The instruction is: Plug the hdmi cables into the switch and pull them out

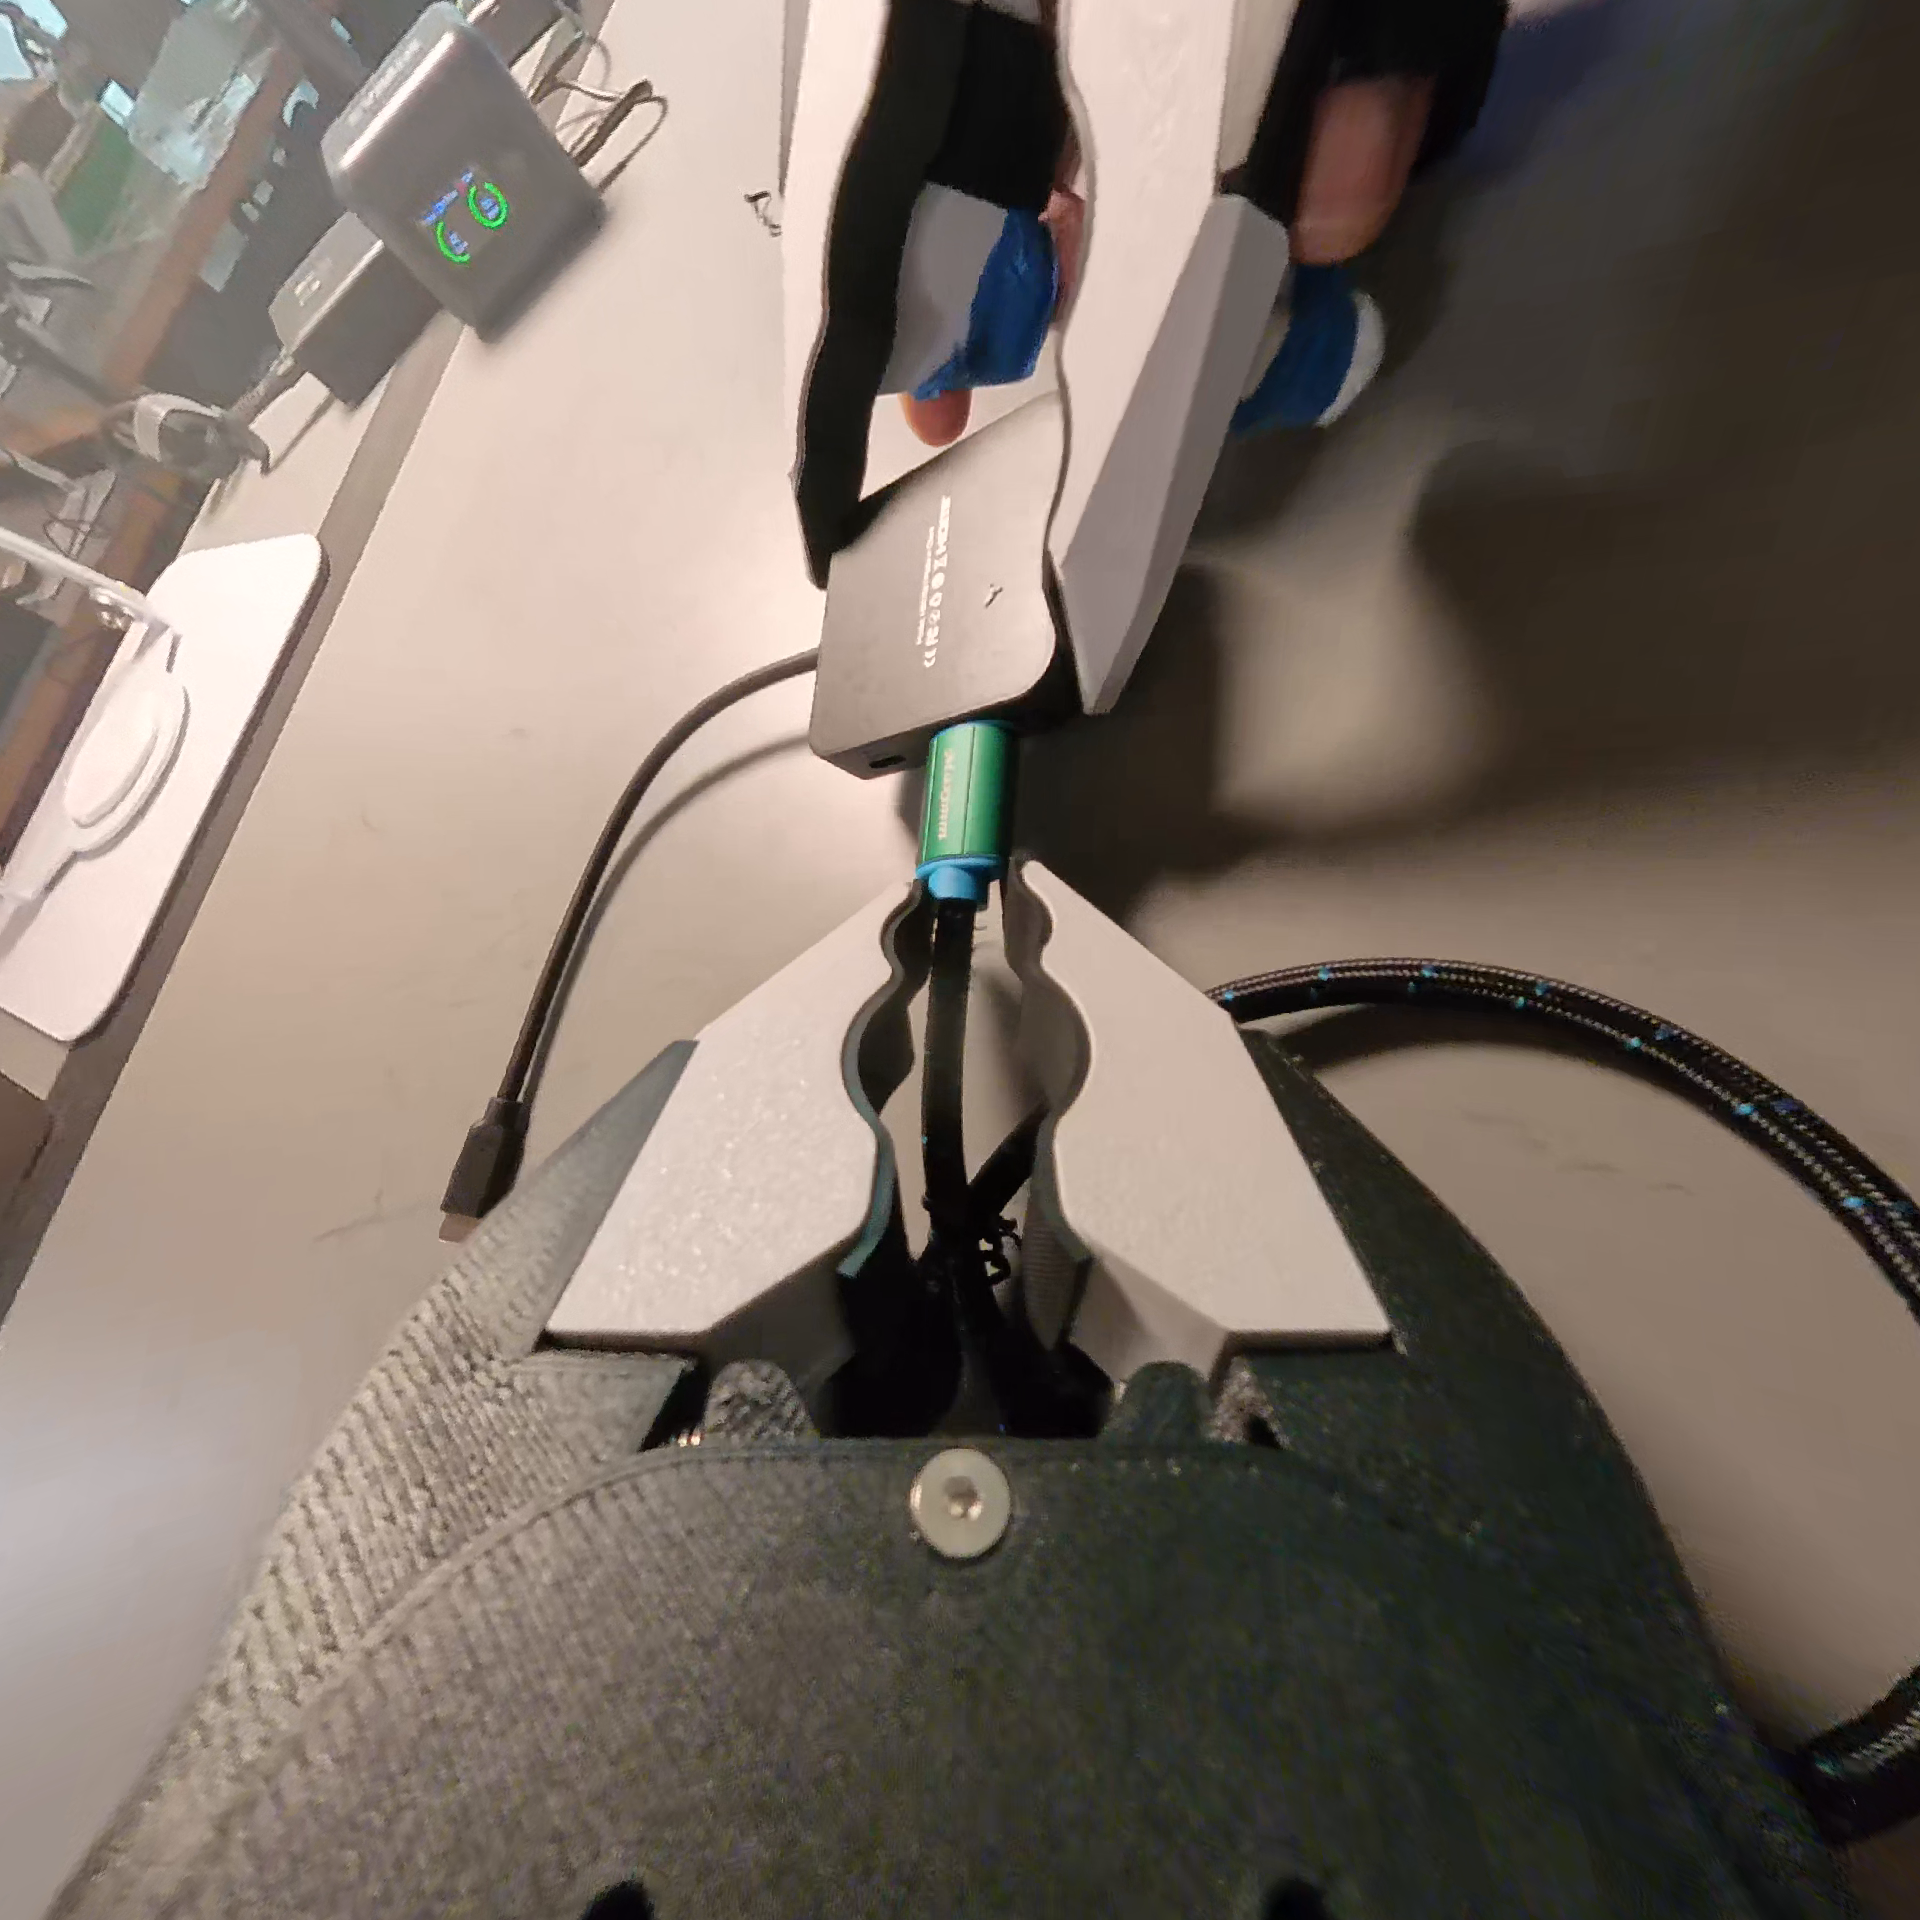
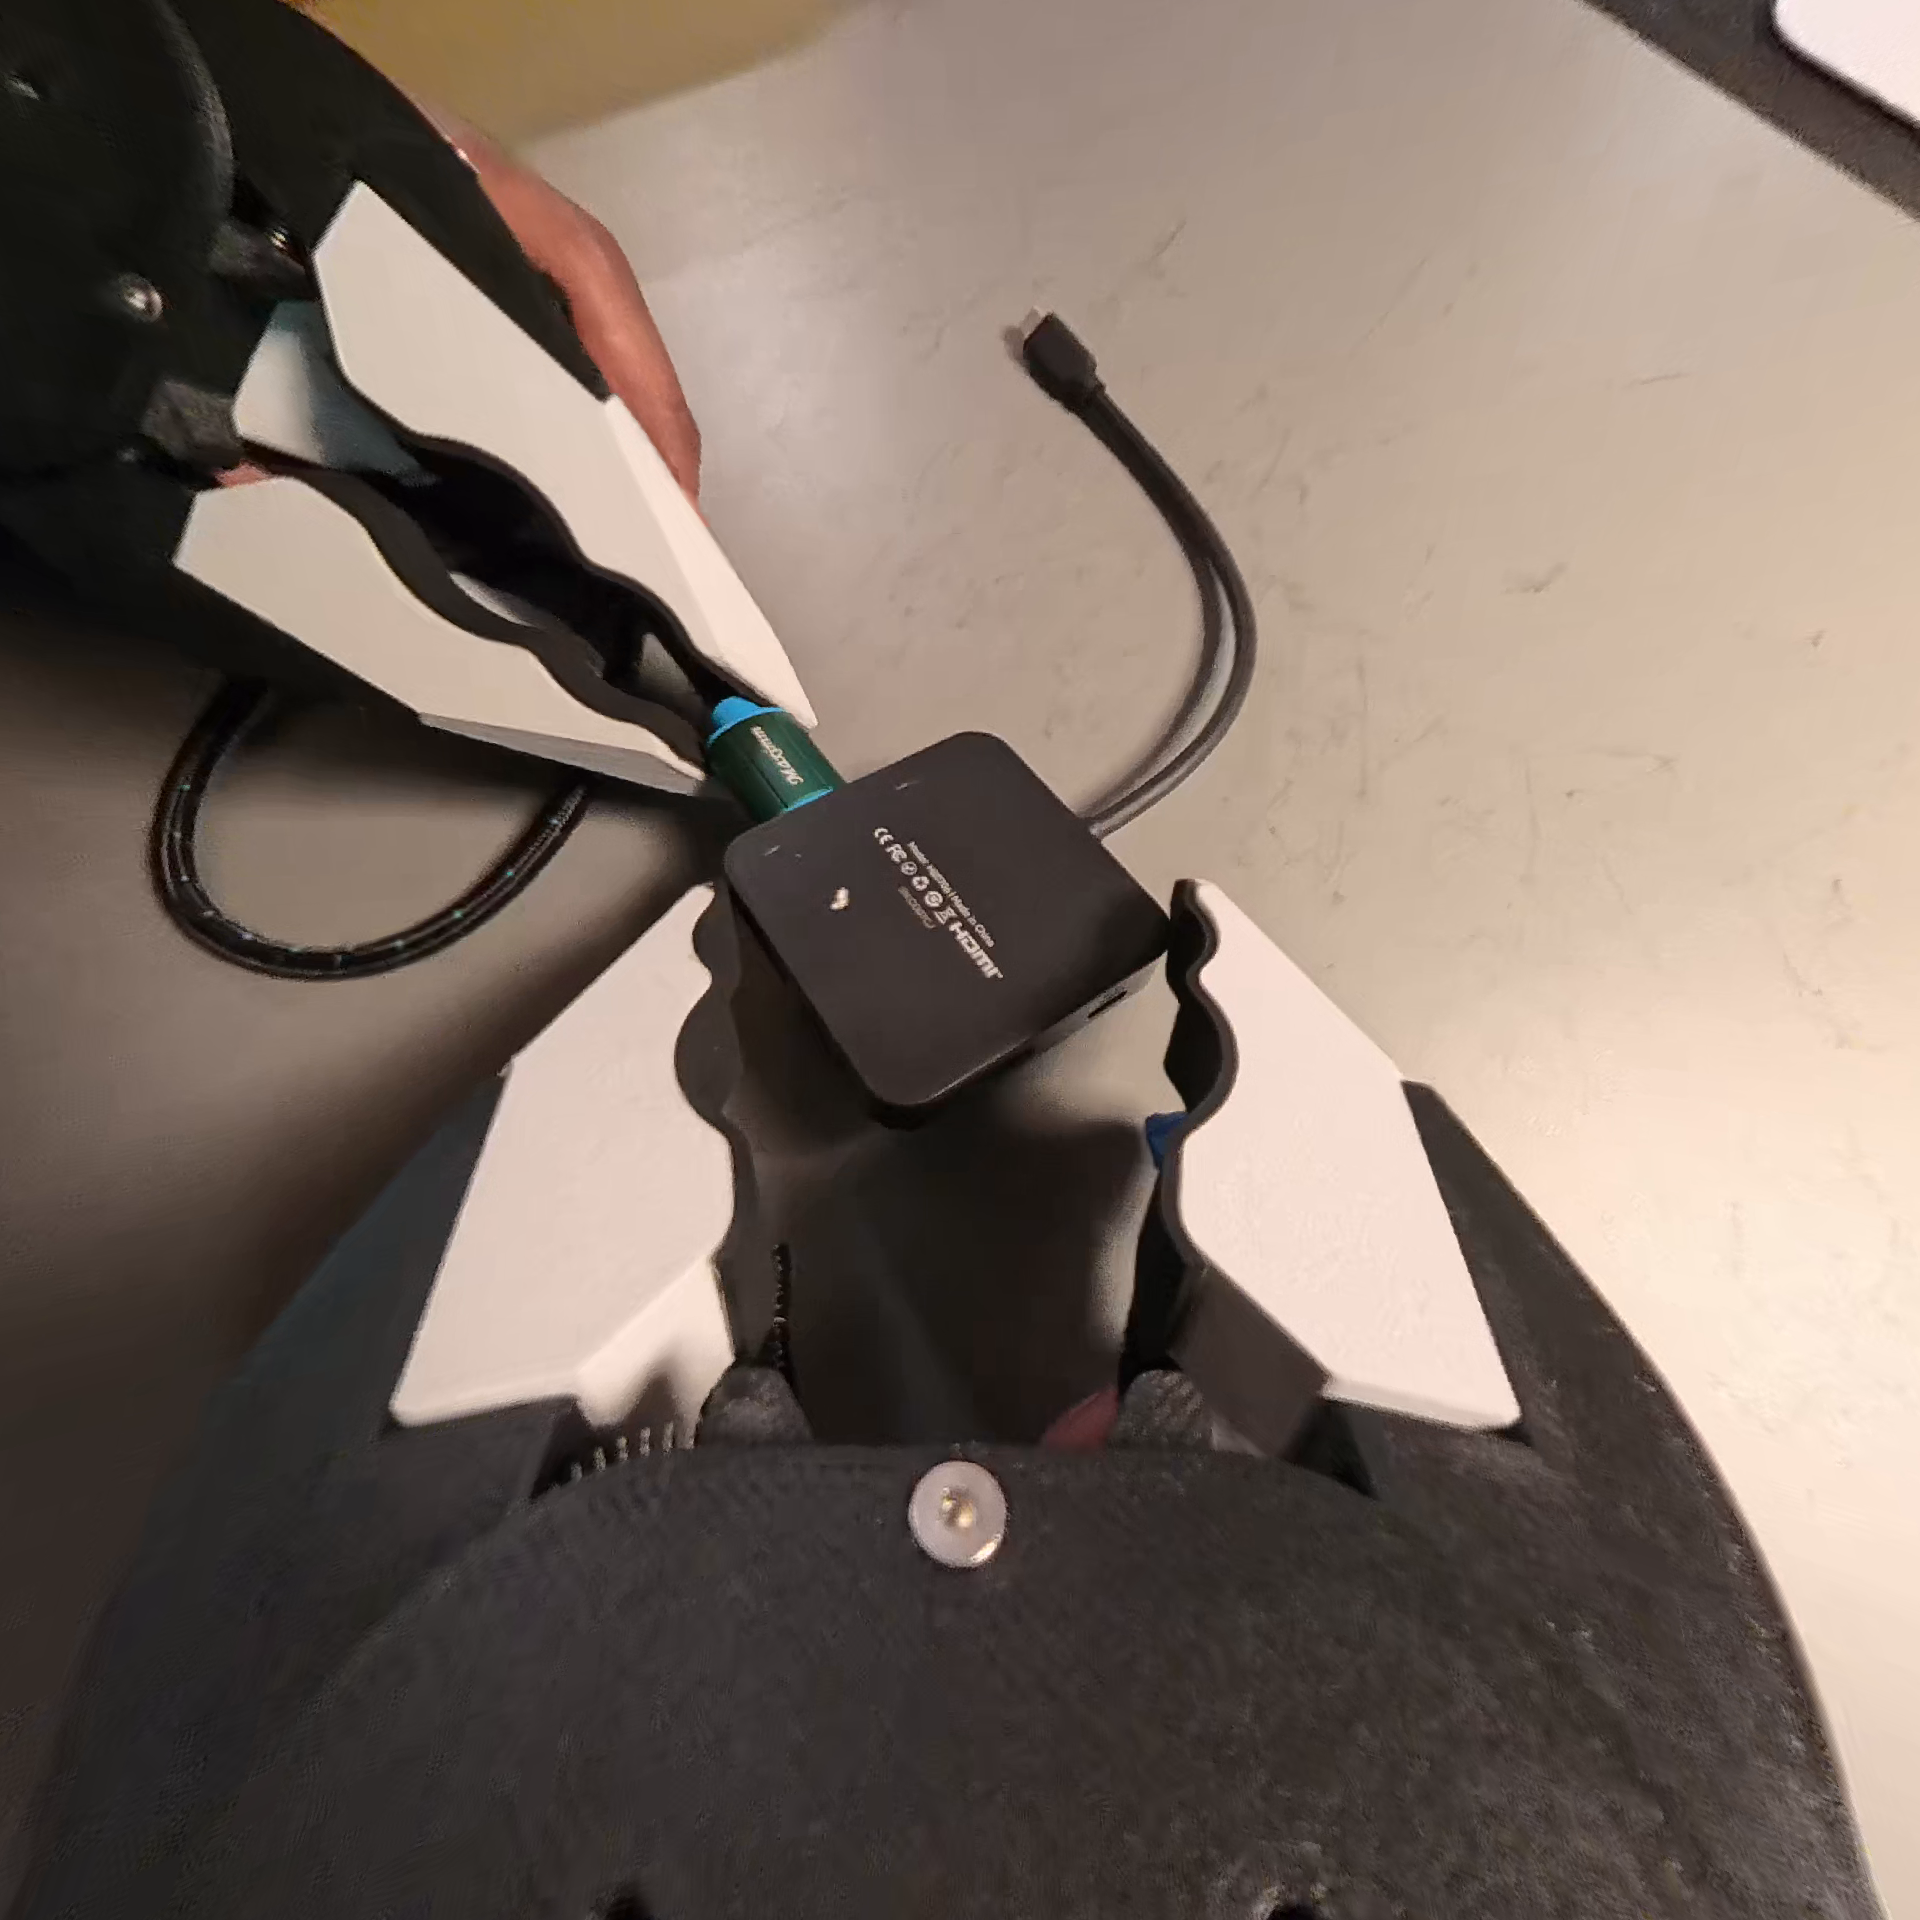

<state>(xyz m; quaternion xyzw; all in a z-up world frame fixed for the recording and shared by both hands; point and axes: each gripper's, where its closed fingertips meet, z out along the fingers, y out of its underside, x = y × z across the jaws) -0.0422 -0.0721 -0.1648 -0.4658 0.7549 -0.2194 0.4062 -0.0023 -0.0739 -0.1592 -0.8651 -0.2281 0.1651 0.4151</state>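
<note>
Your left gripper (image 1: pixel 961 883) was drawn in narrow around the braided HDMI cable (image 1: pixel 1558 1013) just behind its plug, the grey fingertips (image 1: pixel 847 940) sitting against the blue collar of the green connector (image 1: pixel 961 805); whether the pads actually pinched the cable could not be told from either view. The cable ran back between the two fingers and looped out to the right over the table (image 1: pixel 520 623).

Your right gripper (image 2: pixel 940 914) clasped the black switch (image 2: pixel 935 914) across its sides, both fingers pressed against the housing, the box tilted with its printed underside turned up toward the camera. In the left wrist view that gripper came in from above, opposite your left one, with your gloved hand (image 1: pixel 1340 177) wrapped behind it and blue-taped fingers curled at the handle.

The green connector was seated in the end port of the switch, so the two grippers faced each other along one line with the plug between them. In the right wrist view your left gripper (image 2: pixel 758 732) entered from the upper left, a bare bit of hand (image 2: pixel 613 301) showing behind its upper finger.

A thinner black lead (image 2: pixel 1205 623) left the switch's far side and lay loose on the table, its small plug free. Farther off on the left sat a grey power unit with a lit display (image 1: pixel 462 187) and a white pad (image 1: pixel 156 769).
</note>
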